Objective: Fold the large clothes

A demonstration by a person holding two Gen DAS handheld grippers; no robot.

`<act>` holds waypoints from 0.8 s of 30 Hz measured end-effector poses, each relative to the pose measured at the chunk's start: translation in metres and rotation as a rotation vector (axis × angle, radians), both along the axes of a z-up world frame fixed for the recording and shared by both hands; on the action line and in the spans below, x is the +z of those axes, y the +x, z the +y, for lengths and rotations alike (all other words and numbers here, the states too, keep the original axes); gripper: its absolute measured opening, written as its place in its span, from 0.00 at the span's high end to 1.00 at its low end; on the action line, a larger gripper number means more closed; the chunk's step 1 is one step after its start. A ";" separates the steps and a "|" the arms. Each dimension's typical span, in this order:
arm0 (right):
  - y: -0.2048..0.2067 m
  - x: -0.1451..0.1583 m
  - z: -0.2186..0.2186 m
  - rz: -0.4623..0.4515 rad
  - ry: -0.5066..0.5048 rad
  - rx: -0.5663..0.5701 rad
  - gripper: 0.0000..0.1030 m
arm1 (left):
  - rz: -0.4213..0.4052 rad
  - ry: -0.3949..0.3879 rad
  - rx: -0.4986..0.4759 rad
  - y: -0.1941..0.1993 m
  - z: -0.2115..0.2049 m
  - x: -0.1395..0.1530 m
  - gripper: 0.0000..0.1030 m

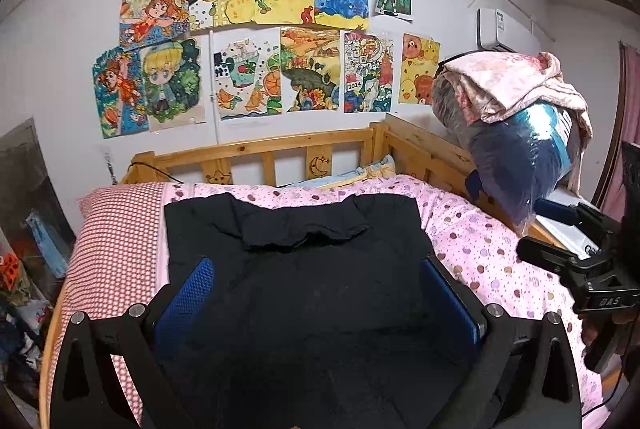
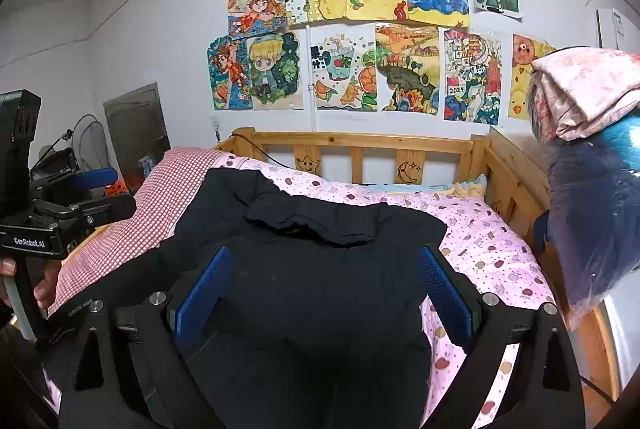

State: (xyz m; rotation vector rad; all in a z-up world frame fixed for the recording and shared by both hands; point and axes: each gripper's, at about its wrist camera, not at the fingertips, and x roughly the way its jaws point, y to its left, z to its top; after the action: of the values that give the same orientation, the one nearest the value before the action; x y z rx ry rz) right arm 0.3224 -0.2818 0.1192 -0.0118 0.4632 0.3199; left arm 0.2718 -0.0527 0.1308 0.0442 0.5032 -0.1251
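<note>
Both grippers gape empty over the black folded garment (image 1: 304, 269) on the pink dotted bedspread (image 1: 480, 249): left gripper (image 1: 318, 293), right gripper (image 2: 324, 293). Only the right view shows a hand (image 2: 44, 285) left of the garment; a plastic-wrapped blue bundle (image 2: 592, 213) crowds its right.

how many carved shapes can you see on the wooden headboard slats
2: a star on the left slat and a crescent moon on the slat right of it. The bedding may hide more lower down.

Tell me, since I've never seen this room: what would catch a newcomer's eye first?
Probably the colourful drawings covering the white wall above the wooden bed rail. Next, the black garment spread on the pink dotted bedspread, seen between the open blue-padded fingers of each gripper. At the right, a bulging clear bag topped with floral cloth leans over the bed's edge.
</note>
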 end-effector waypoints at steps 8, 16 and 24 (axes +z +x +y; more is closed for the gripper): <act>-0.054 0.000 0.000 -0.015 -0.001 0.029 0.11 | -0.042 0.055 0.013 -0.053 0.006 -0.004 0.00; -0.101 -0.008 -0.008 -0.017 -0.004 0.016 0.11 | -0.032 0.036 0.011 -0.100 0.020 -0.021 0.00; -0.144 -0.015 -0.011 -0.029 -0.038 0.016 0.11 | -0.008 0.055 -0.010 -0.136 0.029 -0.039 0.00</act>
State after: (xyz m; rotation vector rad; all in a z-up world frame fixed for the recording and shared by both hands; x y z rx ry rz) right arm 0.1781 -0.2928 0.1042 -0.0566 0.4404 0.3262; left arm 0.1356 -0.0237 0.0917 0.1011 0.4984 -0.1212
